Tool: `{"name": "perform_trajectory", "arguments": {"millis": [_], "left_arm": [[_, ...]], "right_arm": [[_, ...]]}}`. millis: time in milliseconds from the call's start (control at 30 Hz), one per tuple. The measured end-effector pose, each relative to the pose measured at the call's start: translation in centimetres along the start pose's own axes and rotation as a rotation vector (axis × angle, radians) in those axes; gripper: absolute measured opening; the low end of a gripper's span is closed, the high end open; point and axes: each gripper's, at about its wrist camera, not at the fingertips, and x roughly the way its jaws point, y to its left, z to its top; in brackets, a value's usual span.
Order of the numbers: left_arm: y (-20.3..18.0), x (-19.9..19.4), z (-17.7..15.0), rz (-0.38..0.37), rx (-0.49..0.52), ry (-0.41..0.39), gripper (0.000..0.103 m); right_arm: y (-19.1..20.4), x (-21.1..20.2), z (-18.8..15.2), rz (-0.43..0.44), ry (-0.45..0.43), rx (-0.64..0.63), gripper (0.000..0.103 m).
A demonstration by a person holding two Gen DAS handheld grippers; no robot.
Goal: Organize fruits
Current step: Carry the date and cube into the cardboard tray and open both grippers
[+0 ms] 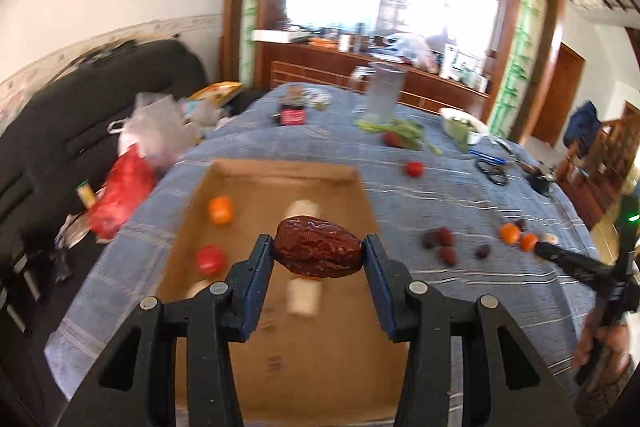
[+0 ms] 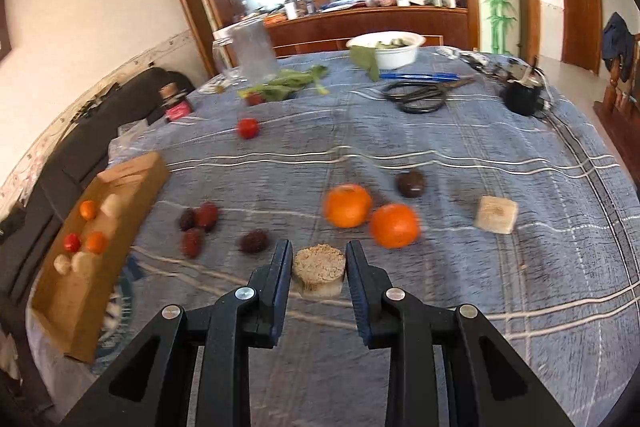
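Note:
My left gripper [image 1: 318,253] is shut on a wrinkled dark red date [image 1: 316,251], held above the cardboard box [image 1: 280,171]. Inside the box lie an orange [image 1: 220,209], a red tomato [image 1: 211,259] and pale cane pieces [image 1: 303,297]. My right gripper [image 2: 319,267] is shut on a pale round cane piece [image 2: 319,269], lifted just over the blue cloth. In front of it sit two oranges [image 2: 347,205] [image 2: 394,225], a dark date [image 2: 411,183], a square cane piece [image 2: 496,214], several red dates [image 2: 199,223] and a red tomato [image 2: 248,127]. The box [image 2: 132,183] is at its left.
A blue striped cloth [image 2: 460,155] covers the table. At the far end stand a plastic jug [image 2: 256,53], leafy greens [image 2: 288,85], a white bowl [image 2: 386,49], black scissors [image 2: 418,95], a blue pen [image 2: 420,76] and a small jar [image 2: 176,105]. A dark sofa with bags [image 1: 132,163] lies left.

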Motion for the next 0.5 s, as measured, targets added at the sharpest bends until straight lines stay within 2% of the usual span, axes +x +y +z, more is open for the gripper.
{"name": "perform_trajectory", "arguments": {"millis": [167, 333, 500], "left_arm": [[4.3, 0.3, -2.0, 0.073, -0.043, 0.025, 0.045], [7.0, 2.0, -3.8, 0.101, -0.081, 0.100, 0.045], [9.0, 3.7, -4.8, 0.107, -0.111, 0.161, 0.045]], "right_arm": [[8.5, -1.6, 0.6, 0.138, -0.002, -0.118, 0.030], [17.9, 1.4, -1.2, 0.287, 0.116, -0.230, 0.030], [24.0, 5.7, -4.1, 0.306, 0.217, -0.320, 0.030]]}}
